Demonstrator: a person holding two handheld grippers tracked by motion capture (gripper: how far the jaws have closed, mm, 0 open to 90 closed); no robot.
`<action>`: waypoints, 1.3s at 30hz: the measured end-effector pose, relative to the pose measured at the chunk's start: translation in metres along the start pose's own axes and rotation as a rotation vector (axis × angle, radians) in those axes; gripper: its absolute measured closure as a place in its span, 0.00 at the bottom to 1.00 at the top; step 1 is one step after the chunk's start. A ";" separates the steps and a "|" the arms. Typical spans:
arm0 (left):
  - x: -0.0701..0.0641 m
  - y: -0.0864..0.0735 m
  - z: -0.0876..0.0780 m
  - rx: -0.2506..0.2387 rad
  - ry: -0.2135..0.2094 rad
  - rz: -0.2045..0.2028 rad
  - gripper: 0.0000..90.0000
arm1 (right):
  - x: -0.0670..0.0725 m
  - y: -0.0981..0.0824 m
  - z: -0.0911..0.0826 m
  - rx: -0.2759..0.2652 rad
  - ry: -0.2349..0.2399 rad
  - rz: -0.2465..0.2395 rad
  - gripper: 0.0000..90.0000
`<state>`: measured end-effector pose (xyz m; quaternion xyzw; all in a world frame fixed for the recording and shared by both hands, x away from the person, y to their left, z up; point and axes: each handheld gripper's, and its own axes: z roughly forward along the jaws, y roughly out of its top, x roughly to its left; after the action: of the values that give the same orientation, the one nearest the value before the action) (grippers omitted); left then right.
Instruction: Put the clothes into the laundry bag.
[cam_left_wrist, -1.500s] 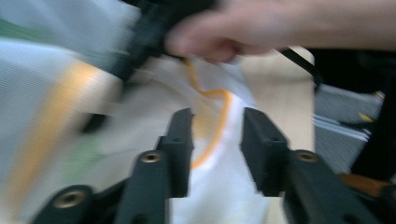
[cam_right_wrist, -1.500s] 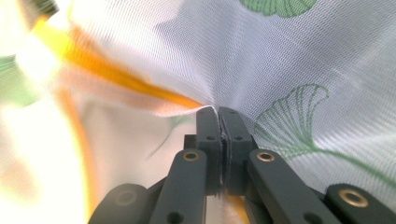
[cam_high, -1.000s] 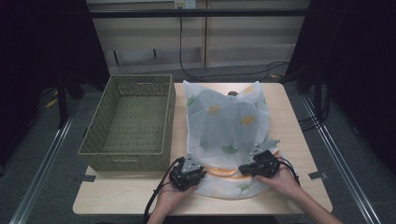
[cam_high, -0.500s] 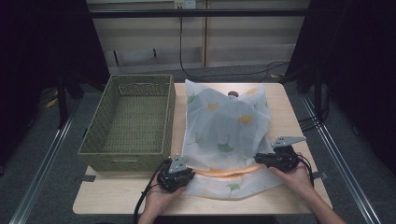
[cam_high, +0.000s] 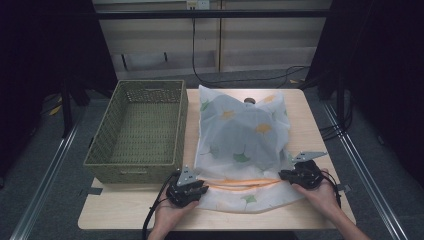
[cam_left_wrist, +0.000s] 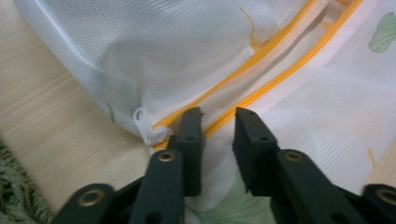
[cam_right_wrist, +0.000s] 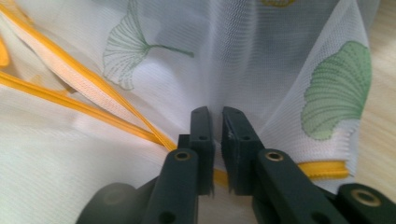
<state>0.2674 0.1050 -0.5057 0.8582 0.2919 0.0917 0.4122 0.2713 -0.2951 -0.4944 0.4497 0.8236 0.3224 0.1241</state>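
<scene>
A white mesh bag (cam_high: 242, 135) printed with green and yellow ginkgo leaves lies on the wooden table (cam_high: 125, 212). Its orange zipper (cam_high: 240, 182) runs across the near end and gapes open. My left gripper (cam_high: 201, 186) sits at the zipper's left end. In the left gripper view the left gripper (cam_left_wrist: 218, 116) is open, its jaws astride the orange zipper tape (cam_left_wrist: 261, 95), with the white zipper pull (cam_left_wrist: 145, 126) just left of them. My right gripper (cam_high: 286, 174) is at the bag's right edge. There the right gripper (cam_right_wrist: 215, 114) is shut on a fold of mesh (cam_right_wrist: 261, 56) above the zipper's end.
A green woven basket (cam_high: 132, 169) stands empty on the table's left side, close against the bag. A small dark round object (cam_high: 249, 101) peeks out at the bag's far edge. Bare wood (cam_high: 310, 120) runs along the right side.
My right gripper has moved right, from the middle of the zipper to the bag's right edge, pulling the near end wider. My left gripper has shifted slightly left and nearer.
</scene>
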 end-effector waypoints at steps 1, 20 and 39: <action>0.000 0.000 0.000 -0.001 -0.001 -0.011 0.71 | 0.001 0.000 0.000 -0.003 0.011 0.001 0.89; -0.017 0.001 -0.038 -0.305 -0.041 -0.020 0.29 | 0.019 -0.007 -0.064 -0.452 0.044 0.065 0.50; -0.015 -0.027 -0.064 -0.421 0.035 -0.069 0.18 | 0.031 -0.050 -0.101 -0.499 -0.022 0.119 0.35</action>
<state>0.2178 0.1512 -0.4843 0.7410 0.3025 0.1513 0.5801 0.1711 -0.3314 -0.4465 0.4563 0.6894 0.5173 0.2211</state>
